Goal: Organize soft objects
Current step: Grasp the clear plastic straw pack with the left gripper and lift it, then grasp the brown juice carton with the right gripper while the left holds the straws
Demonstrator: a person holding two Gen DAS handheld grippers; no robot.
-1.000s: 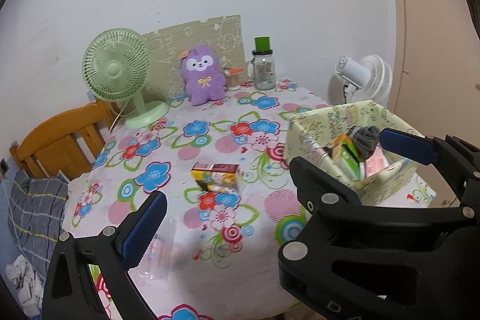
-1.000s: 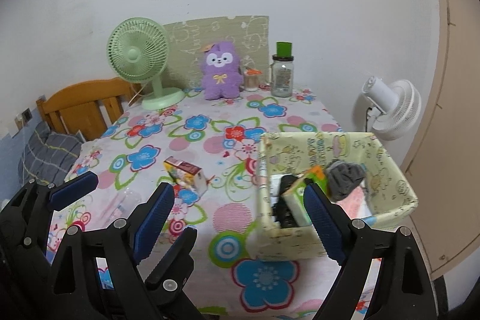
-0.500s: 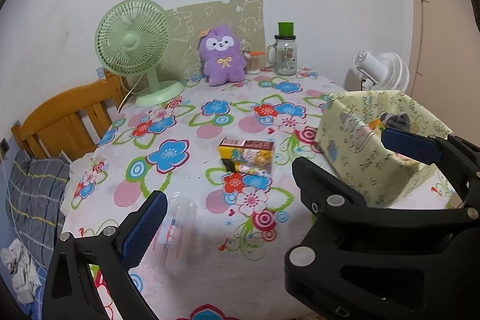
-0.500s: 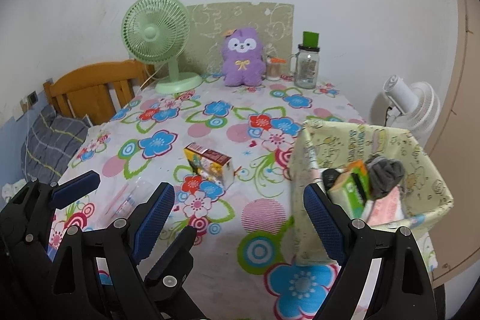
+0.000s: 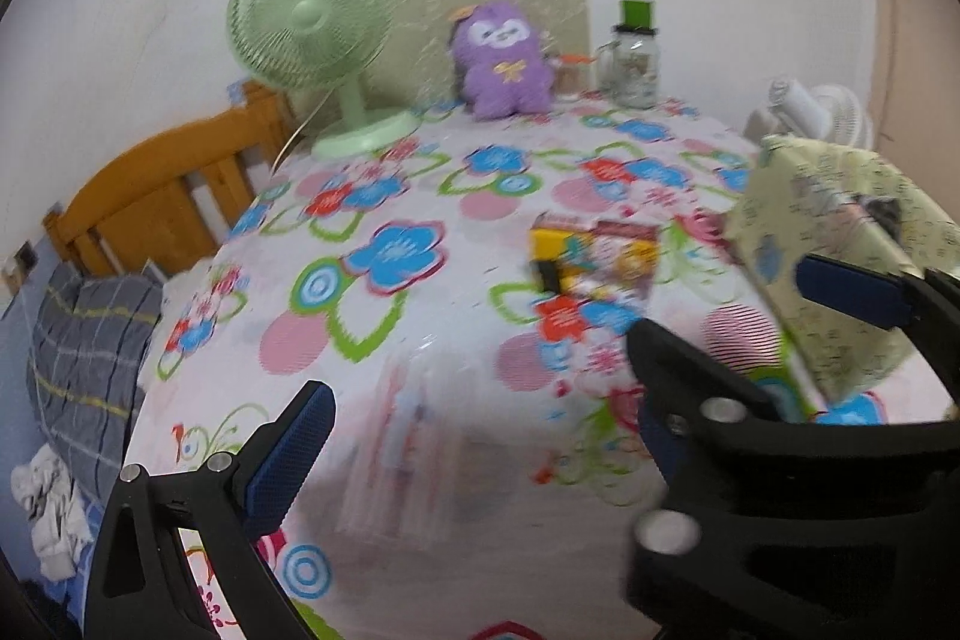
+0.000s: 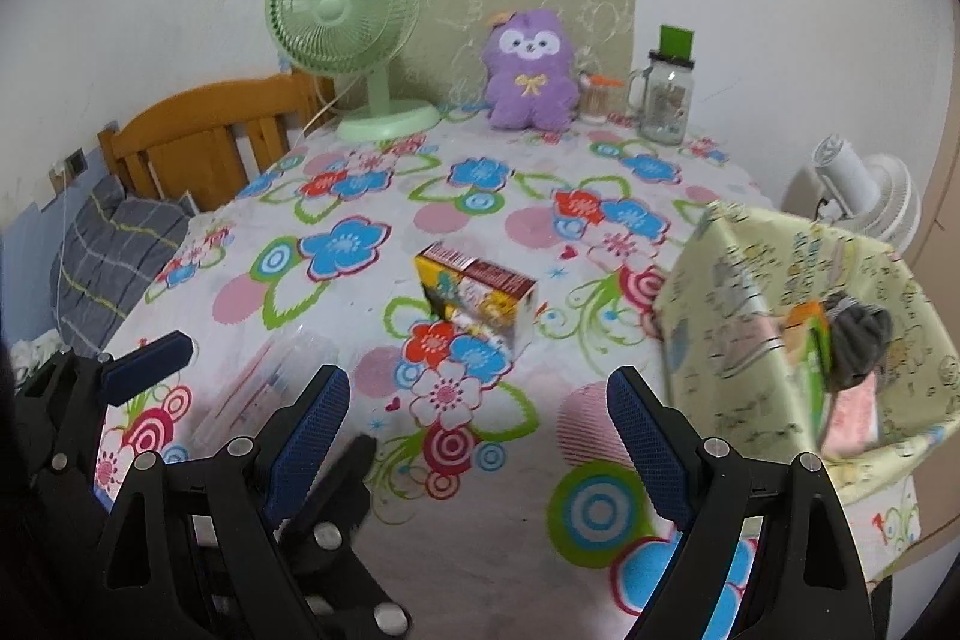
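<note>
A purple plush toy (image 6: 528, 70) sits upright at the table's far edge against the wall; it also shows in the left wrist view (image 5: 507, 61). A pale green patterned fabric box (image 6: 750, 280) stands at the right, holding a grey sock (image 6: 858, 334) and a green-orange packet (image 6: 813, 340); it shows in the left wrist view (image 5: 840, 244). My right gripper (image 6: 480, 436) is open and empty above the near table. My left gripper (image 5: 558, 388) is open and empty, also visible in the right wrist view (image 6: 150, 367).
A small colourful carton (image 6: 477, 295) lies mid-table. A clear flat plastic case (image 6: 264, 388) lies near the front left. A green desk fan (image 6: 348, 22), a glass jar mug (image 6: 666, 100) and a small cup stand at the back. A wooden chair (image 6: 210, 136) is left; a white fan (image 6: 864, 190) right.
Both grippers have moved lower and forward over the table, so the carton and plush look closer. Both stay open and empty. The left view is blurred by motion.
</note>
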